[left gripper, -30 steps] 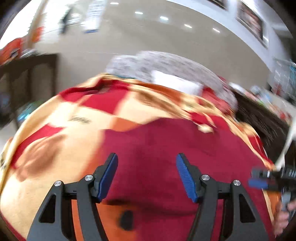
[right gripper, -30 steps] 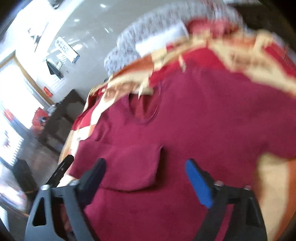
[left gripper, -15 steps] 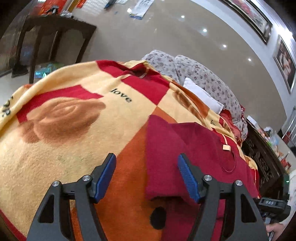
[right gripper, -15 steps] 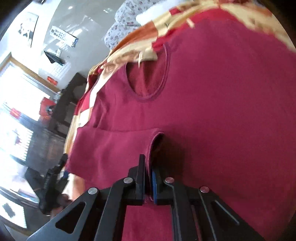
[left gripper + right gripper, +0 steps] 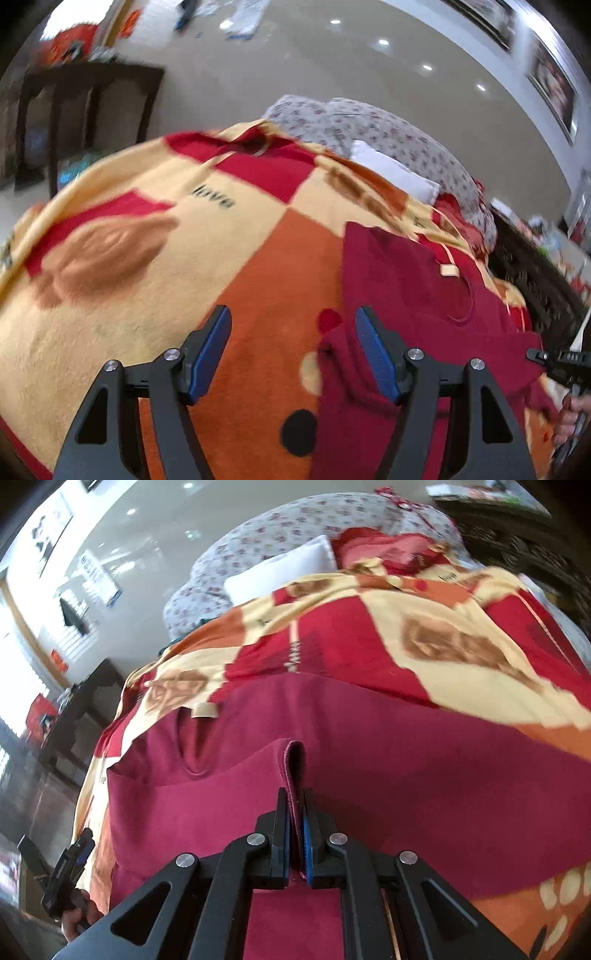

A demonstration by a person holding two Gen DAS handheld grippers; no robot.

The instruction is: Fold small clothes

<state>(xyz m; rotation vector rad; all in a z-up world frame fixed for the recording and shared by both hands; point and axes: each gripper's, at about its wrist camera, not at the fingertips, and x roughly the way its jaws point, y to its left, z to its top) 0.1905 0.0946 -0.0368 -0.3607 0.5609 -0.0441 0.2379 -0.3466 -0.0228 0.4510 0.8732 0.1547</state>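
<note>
Left wrist view: the left gripper (image 5: 293, 350) is seen with jaws spread wide and nothing between them. Bare blanket (image 5: 147, 258) lies beneath the gap. The maroon shirt (image 5: 413, 295) occupies the lower right of the frame, to the right of the jaws, its near edge passing behind the right-hand finger (image 5: 376, 354). Its neckline (image 5: 461, 302) is placed toward the right centre. A floral pillow (image 5: 369, 125) and a white cushion (image 5: 395, 173) are noted at the upper centre, well apart from the garment.

Right wrist view: the right gripper (image 5: 295, 830) is closed on a raised fold of the maroon shirt (image 5: 406, 757), the cloth ridge (image 5: 293, 771) standing up straight ahead of the jaws. The garment's long axis runs across the frame, left to right. The left gripper (image 5: 70, 864) is visible at the lower left edge, beside the shirt's left margin.

The right gripper is judged nearer and in control. No obstruction is observed on the blanket (image 5: 461, 627) beyond the fold.
</note>
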